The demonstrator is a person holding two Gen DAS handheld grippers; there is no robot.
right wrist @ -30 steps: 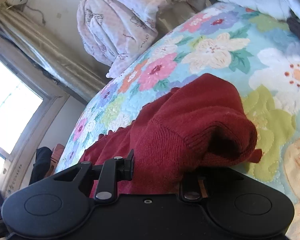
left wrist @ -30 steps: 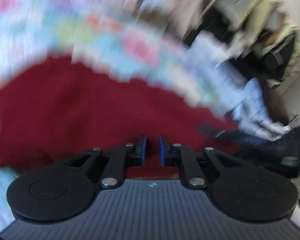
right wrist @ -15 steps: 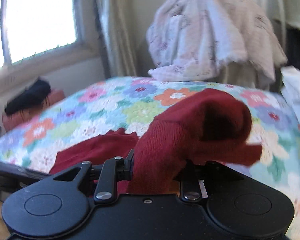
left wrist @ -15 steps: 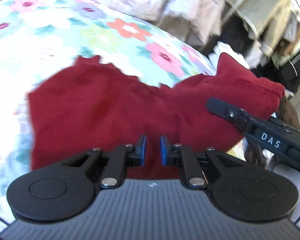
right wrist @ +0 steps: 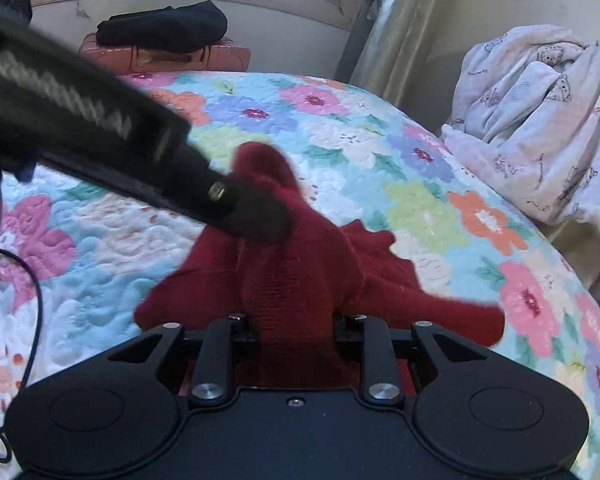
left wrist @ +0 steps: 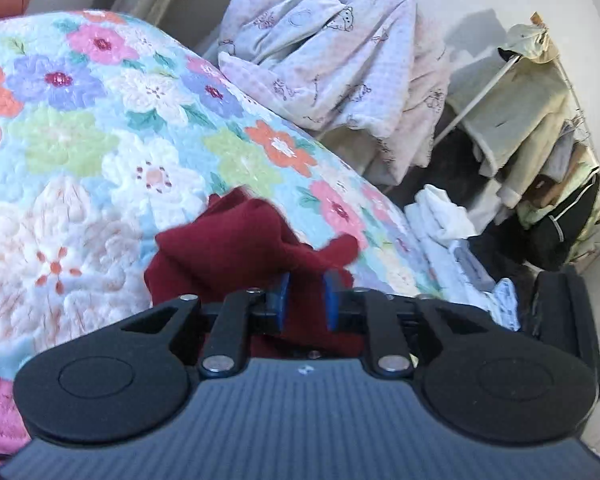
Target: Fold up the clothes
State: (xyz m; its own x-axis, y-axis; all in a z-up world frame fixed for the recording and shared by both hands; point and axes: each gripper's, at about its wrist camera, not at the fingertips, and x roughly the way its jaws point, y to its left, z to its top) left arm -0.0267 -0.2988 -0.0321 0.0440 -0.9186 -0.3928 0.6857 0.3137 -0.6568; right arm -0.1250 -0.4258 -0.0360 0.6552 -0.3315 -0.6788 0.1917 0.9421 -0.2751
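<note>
Left gripper (left wrist: 304, 296): the blue pads (left wrist: 281, 300) stand a little apart with red knit between them. The jaws have just been opening. The cloth fills the gap, but whether the pads press on it cannot be told.

Right gripper (right wrist: 296, 320): jaws pinching a thick bunch of the sweater (right wrist: 296, 280). The knit fills the whole gap and rises ahead of the jaws as a rounded hump. The fingertips themselves are hidden by the cloth.

Sweater, left wrist view (left wrist: 236, 248): bunched directly ahead of the jaws and running back between them, with a loose flap out to the right of the pads. It lies gathered on the quilt (left wrist: 100, 128), not spread flat.

In the right wrist view the left gripper's body (right wrist: 100, 140) crosses from upper left, blurred, its tip meeting the sweater just ahead of the right jaws and slightly left of them. Both grippers are close together at the same bundle.

Surroundings: the flowered quilt lies under and around the sweater on all sides. A pale blanket (left wrist: 332, 48) is heaped beyond the quilt's far edge, ahead and right of the left jaws. A rack of clothes (left wrist: 540, 140) stands far right. A dark garment (right wrist: 164, 28) rests on a pink case (right wrist: 172, 58) ahead and left of the right jaws, below the window sill.
</note>
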